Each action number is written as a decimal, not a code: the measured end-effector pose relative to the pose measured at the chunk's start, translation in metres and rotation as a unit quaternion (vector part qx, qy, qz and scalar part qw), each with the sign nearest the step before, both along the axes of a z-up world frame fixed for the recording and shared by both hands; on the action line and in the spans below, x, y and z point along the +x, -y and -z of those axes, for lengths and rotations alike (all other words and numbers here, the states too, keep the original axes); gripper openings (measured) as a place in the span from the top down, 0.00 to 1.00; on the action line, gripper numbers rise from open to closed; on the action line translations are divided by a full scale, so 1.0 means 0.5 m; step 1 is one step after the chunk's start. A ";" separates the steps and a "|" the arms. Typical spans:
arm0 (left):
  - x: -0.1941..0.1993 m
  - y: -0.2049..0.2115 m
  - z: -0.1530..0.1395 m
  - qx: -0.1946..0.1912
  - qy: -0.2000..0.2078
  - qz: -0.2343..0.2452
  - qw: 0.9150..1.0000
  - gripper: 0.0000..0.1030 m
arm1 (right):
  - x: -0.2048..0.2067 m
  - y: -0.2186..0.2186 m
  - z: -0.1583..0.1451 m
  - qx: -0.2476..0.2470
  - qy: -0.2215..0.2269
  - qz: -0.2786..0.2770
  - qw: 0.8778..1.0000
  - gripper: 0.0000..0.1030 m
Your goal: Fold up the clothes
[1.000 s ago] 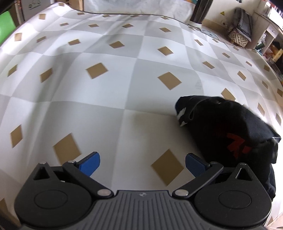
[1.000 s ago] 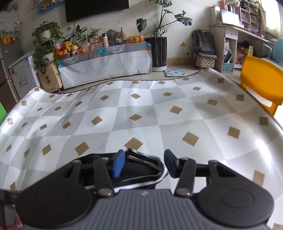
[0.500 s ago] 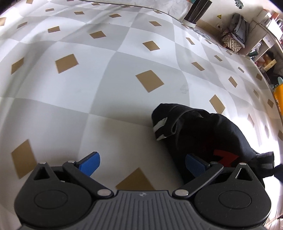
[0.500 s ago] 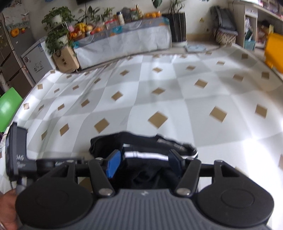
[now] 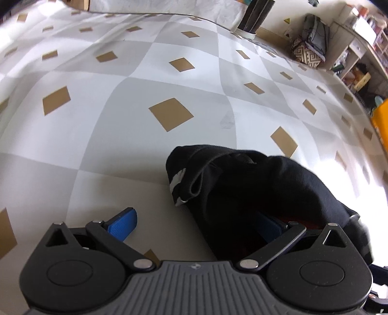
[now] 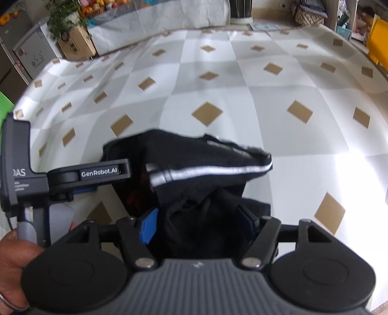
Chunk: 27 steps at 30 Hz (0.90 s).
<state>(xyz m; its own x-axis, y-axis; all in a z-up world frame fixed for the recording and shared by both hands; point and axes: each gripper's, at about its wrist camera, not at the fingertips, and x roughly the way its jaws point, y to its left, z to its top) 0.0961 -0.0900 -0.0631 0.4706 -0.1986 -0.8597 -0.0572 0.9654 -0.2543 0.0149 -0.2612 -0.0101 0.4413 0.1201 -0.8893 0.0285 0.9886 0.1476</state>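
Observation:
A black garment (image 5: 254, 184) with white stripes and a red print lies bunched on the checkered mat (image 5: 121, 121). My left gripper (image 5: 194, 223) is open at the garment's left edge. Its left finger (image 5: 123, 220) rests over bare mat, and its right finger is partly buried in the cloth. In the right wrist view the same garment (image 6: 194, 164) fills the space between the fingers of my open right gripper (image 6: 198, 223), its white-striped band running across the top. The left gripper's body (image 6: 84, 177) shows there at the garment's left side.
A hand (image 6: 14, 261) holds the left gripper's handle. A yellow chair (image 6: 378, 43) stands at the mat's right edge. A cardboard box (image 6: 77, 43), a cloth-covered table (image 6: 157, 26), a dark planter (image 5: 254, 14) and a bag (image 5: 308, 46) line the far side.
Both grippers have come down and in toward the garment. The cloth now sits between the right gripper's fingers and covers the left gripper's right finger. Both stay open.

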 end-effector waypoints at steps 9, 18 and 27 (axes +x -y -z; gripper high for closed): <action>-0.017 0.011 -0.006 0.034 0.039 0.010 0.999 0.43 | 0.007 0.003 0.027 -0.006 -0.021 0.016 1.000 0.40; -0.030 -0.011 -0.009 0.034 0.039 -0.006 0.999 0.66 | 0.009 -0.004 0.050 0.011 -0.038 0.016 0.999 0.41; -0.051 -0.096 -0.015 0.103 0.005 -0.037 0.994 0.66 | 0.004 -0.078 0.059 0.069 -0.047 -0.042 0.996 0.41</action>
<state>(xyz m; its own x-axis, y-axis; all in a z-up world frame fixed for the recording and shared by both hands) 0.0706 -0.0421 -0.0554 0.4860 0.0162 -0.8738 -0.1278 0.9904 -0.0527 0.0168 -0.2224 -0.0394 0.3393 0.2769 -0.8990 -0.0331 0.9586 0.2827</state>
